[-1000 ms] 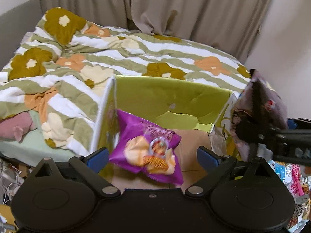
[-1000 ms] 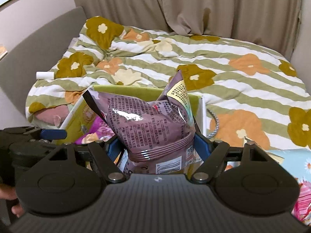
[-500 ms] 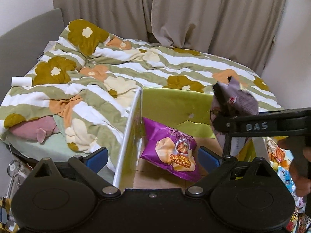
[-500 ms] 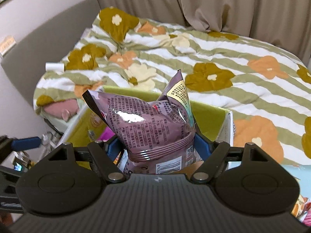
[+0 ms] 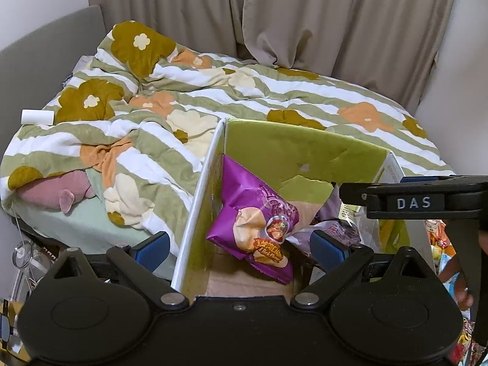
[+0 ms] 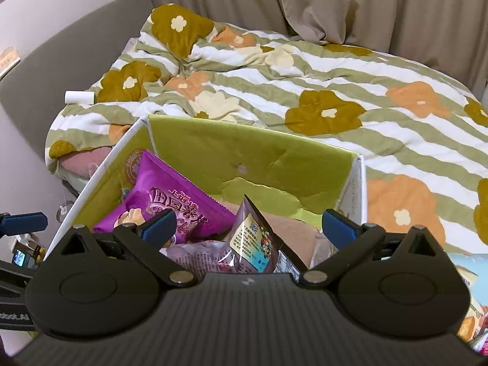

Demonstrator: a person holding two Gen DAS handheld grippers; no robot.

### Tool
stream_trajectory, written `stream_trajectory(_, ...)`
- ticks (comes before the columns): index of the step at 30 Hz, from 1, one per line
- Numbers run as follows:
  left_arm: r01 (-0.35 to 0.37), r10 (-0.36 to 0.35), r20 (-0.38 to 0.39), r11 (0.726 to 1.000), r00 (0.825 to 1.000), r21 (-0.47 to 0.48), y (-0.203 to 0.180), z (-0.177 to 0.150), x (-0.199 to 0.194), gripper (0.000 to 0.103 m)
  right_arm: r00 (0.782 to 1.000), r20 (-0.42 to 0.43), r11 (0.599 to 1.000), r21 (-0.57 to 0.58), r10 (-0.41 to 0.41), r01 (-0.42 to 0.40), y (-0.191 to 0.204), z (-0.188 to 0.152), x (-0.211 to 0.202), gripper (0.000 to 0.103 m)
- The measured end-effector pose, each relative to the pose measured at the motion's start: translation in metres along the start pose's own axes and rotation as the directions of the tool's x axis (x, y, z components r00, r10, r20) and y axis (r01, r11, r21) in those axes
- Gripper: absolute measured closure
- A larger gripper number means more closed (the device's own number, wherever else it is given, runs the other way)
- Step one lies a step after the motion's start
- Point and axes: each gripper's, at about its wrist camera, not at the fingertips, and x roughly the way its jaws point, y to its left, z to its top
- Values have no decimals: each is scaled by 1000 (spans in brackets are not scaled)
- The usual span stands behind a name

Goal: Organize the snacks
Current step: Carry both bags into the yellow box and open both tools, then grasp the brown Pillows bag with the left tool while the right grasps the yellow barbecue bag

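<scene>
A green-lined cardboard box point(image 5: 305, 152) stands against the bed. A bright purple snack bag point(image 5: 259, 222) leans inside it by the left wall. A mauve foil bag point(image 6: 253, 244) lies beside the purple one, low in the box. My right gripper point(image 6: 248, 222) hovers just above the mauve bag. Its jaws are opening and neither blue pad touches the bag, which sits loose between and below them. My left gripper point(image 5: 239, 245) is open over the box's near left corner, holding nothing; the box's left wall runs below its fingers.
A floral striped quilt point(image 5: 274, 97) covers the bed behind the box, with a white roll point(image 5: 37, 117) and a pink plush point(image 5: 58, 193) at its left. Several loose snack packets point(image 5: 439, 235) lie right of the box. Curtains hang at the back.
The right gripper's jaws have spread and let go of the mauve bag, which dropped into the box beside the purple bag. The purple bag now leans more upright against the left wall.
</scene>
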Motion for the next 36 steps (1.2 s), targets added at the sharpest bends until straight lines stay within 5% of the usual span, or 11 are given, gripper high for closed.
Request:
stream_trajectory(10, 22, -22, 43, 1000, 999, 2, 0, -3, -28, 3, 999, 48, 1000, 17, 1, -1, 9, -4, -36, 0)
stream_trajectory(21, 98, -105, 104, 993, 989, 64, -15, -11, -73, 3, 988, 117, 994, 69, -97, 89, 18, -24, -107, 0)
stream_trajectory(36, 279, -320, 120, 921, 940, 273, -90, -41, -100, 2, 933, 158, 927, 252, -323, 278, -29, -102, -201, 0)
